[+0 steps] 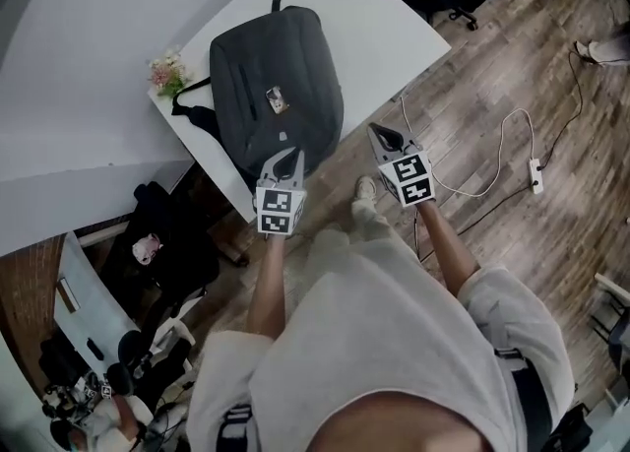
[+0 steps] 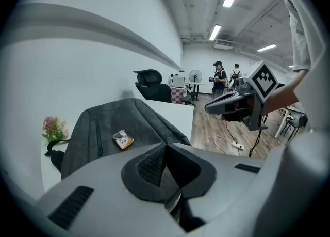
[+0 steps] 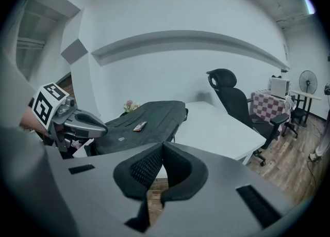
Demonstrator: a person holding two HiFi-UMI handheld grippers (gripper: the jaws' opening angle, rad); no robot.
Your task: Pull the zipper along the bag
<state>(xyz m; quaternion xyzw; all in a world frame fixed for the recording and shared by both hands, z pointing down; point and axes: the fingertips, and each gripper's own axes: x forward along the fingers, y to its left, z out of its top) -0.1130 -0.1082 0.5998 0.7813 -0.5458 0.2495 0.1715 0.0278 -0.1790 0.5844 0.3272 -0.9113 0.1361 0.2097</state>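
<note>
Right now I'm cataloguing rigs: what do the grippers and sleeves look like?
The left gripper and right gripper are grey tapering shells with black textured pads, each carrying a white cube of black square markers. The person wears a pale short-sleeved top.

L gripper (image 1: 292,157) & R gripper (image 1: 379,133) side by side, jaws together, empty, forearms (image 1: 448,243) out front, tips angled down

We see a dark grey backpack (image 1: 276,86) lying flat, front up, at the left end of our white table (image 1: 394,36), a small tag (image 1: 277,98) mid-panel, a short pocket zipper (image 2: 98,138) alongside
</note>
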